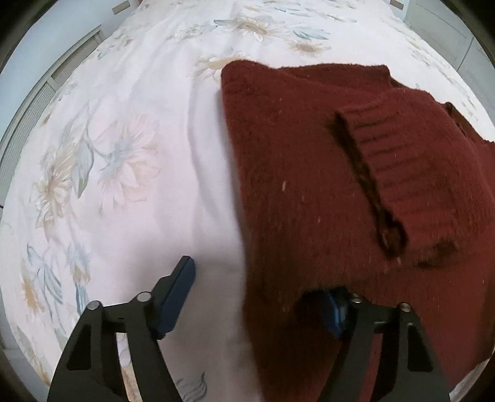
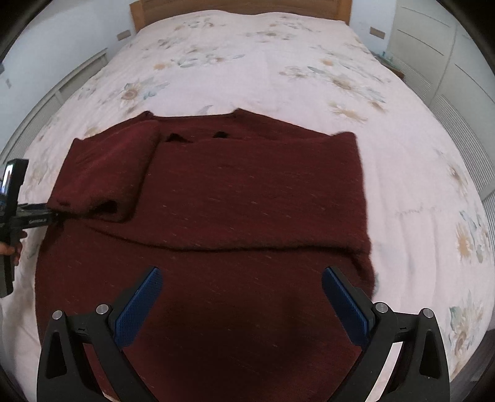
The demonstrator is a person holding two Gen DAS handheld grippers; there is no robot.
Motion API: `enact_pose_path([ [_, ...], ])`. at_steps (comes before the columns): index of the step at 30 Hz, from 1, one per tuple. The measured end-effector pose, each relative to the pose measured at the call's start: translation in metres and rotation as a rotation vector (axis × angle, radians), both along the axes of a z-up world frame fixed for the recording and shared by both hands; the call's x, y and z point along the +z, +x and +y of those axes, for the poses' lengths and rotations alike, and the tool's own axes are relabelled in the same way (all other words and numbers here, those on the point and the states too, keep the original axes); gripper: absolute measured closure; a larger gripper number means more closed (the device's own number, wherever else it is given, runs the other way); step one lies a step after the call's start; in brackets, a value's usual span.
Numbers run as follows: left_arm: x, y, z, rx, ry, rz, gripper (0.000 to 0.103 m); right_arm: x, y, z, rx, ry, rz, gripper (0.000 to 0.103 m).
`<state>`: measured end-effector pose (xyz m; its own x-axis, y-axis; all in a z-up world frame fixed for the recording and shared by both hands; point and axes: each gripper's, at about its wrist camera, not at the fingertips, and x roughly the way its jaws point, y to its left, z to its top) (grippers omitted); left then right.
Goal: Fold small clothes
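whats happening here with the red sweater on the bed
A person is folding a dark red knitted sweater on a bed with a floral bedspread, holding a two-finger gripper in each hand. The left gripper is at the sweater's edge, where a sleeve is already folded in over the body; one of its fingers is on the bedspread side and the other is under the knit. The right gripper hangs open above the sweater's near part, gripping nothing.

A fuzzy, matt dark-red knitted wool sweater [image 2: 247, 191] with a ribbed cuff [image 1: 402, 160] lies on a smooth pale floral cotton bedsheet [image 2: 263, 77], below a varnished wooden headboard [image 2: 241, 7], between matt black plastic gripper fingers with textured blue rubber pads [image 2: 139, 306].
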<state>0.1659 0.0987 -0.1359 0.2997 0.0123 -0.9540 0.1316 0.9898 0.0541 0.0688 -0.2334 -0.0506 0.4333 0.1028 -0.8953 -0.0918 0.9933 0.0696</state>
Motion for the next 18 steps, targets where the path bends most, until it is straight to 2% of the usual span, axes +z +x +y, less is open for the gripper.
enact_pose_path([
  [1,-0.001,0.003,-0.003,-0.001,-0.01,-0.001,0.042,0.001,0.002,0.005,0.007,-0.002,-0.001,0.001],
  [4,-0.002,0.008,-0.006,0.002,-0.042,-0.013,0.059,0.006,0.01,0.023,0.041,-0.01,-0.015,0.001],
  [6,0.003,0.006,-0.004,-0.017,-0.043,-0.029,0.076,0.01,0.016,0.035,0.065,-0.012,-0.023,0.001],
  [8,0.007,0.005,-0.006,-0.032,-0.073,-0.028,0.085,0.016,0.023,0.048,0.094,-0.011,-0.031,0.001],
  [11,0.007,0.005,-0.003,-0.019,-0.109,-0.024,0.087,0.028,0.036,0.073,0.15,0.004,-0.051,0.001],
  [15,0.003,0.002,-0.004,-0.035,-0.101,-0.031,0.087,0.043,0.058,0.115,0.24,0.013,-0.079,0.001],
  [18,-0.001,0.001,-0.009,-0.021,-0.114,-0.025,0.087,0.04,0.073,0.151,0.311,0.015,-0.065,0.001],
])
